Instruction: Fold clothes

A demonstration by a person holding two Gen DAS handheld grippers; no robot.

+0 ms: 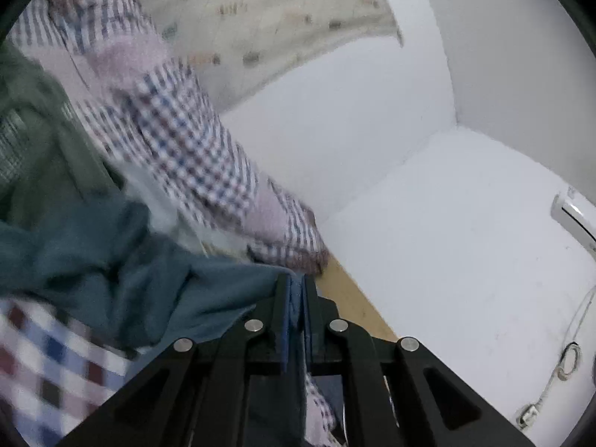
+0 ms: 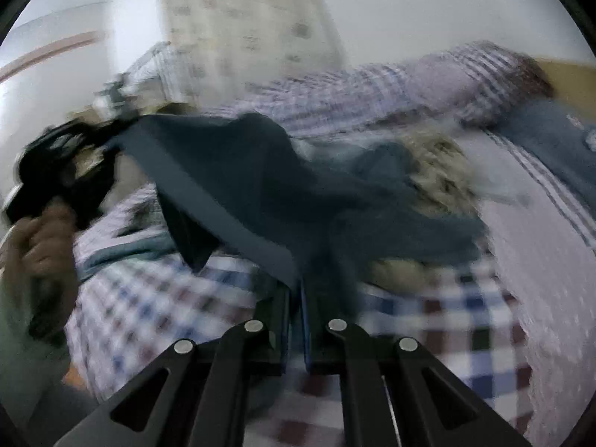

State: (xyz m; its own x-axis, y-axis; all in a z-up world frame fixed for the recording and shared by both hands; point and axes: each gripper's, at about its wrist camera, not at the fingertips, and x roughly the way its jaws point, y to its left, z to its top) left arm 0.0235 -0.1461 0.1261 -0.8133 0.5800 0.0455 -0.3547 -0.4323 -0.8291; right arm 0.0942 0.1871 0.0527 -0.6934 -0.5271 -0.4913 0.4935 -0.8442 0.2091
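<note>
A dark teal garment (image 1: 123,260) hangs stretched between both grippers. My left gripper (image 1: 297,290) is shut on one edge of it, with the cloth pinched between the blue pads. In the right wrist view the same teal garment (image 2: 260,186) spans from the left gripper (image 2: 59,171), held in a person's hand (image 2: 41,246) at far left, down to my right gripper (image 2: 296,294), which is shut on its hem. Both views are blurred by motion.
Under the garment lies a bed with checked bedding (image 2: 465,320) and a checked pillow (image 1: 178,138). A pale patterned curtain (image 2: 242,26) hangs behind. White walls (image 1: 465,242) and a wooden bed edge (image 1: 354,305) lie to the right. A furry beige item (image 2: 439,171) rests on the bed.
</note>
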